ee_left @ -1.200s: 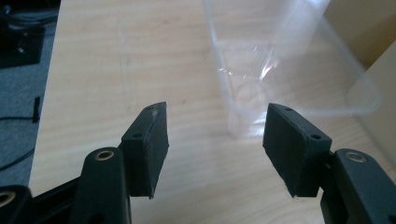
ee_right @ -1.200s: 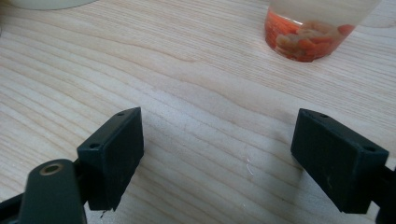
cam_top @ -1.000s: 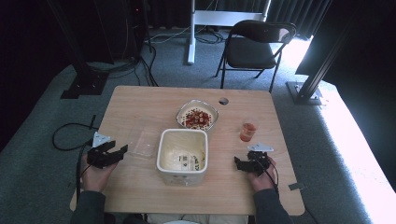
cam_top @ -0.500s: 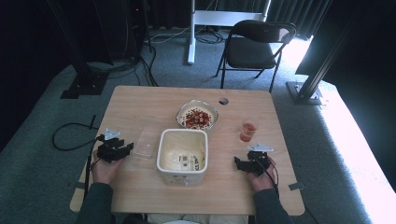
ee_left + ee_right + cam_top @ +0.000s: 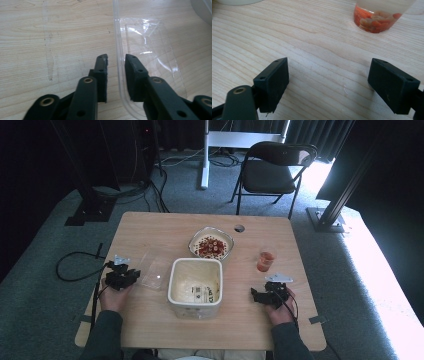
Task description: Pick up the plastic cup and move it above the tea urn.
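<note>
Lid (image 5: 152,272), clear plastic, lay flat on the table (image 5: 165,227) left of the tub (image 5: 195,287), with the left gripper (image 5: 132,276) at its near edge. In the left gripper view, the jaws had just been closing around the lid's rim (image 5: 119,62), a slim gap remaining. In the right gripper view, the right gripper (image 5: 328,82) stood wide open, empty, near the cup (image 5: 382,15).

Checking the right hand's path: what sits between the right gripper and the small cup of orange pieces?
Bare tabletop alone lies between the right gripper and the cup, as the right gripper view shows.
</note>
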